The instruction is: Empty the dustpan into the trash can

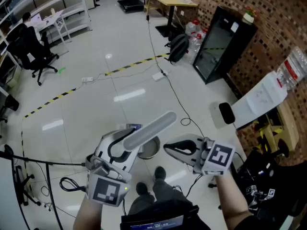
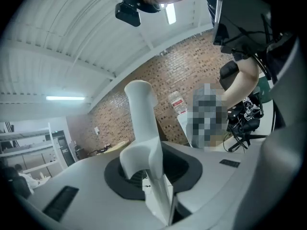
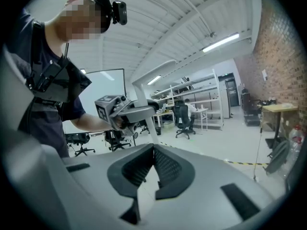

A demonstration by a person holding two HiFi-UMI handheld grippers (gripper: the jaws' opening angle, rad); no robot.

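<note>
In the head view my left gripper (image 1: 125, 146) is shut on the long pale-grey dustpan handle (image 1: 149, 127), which slants up to the right. The pan itself is hidden. A round metal trash can (image 1: 150, 149) stands on the floor just under the handle, between the two grippers. In the left gripper view the handle (image 2: 142, 123) rises from between the jaws of the left gripper (image 2: 158, 178). My right gripper (image 1: 167, 148) sits right of the can, shut and empty. In the right gripper view the right gripper (image 3: 154, 152) is level and faces the left gripper (image 3: 115, 110) with the handle (image 3: 142, 112).
Cables (image 1: 168, 83) and a yellow-black tape line (image 1: 120, 69) cross the glossy floor. Office chairs (image 1: 29, 51) stand at the far left. A black cabinet (image 1: 218, 44) and a backpack (image 1: 178, 47) stand by the brick wall at right. The person's shoes (image 1: 159, 173) are near the can.
</note>
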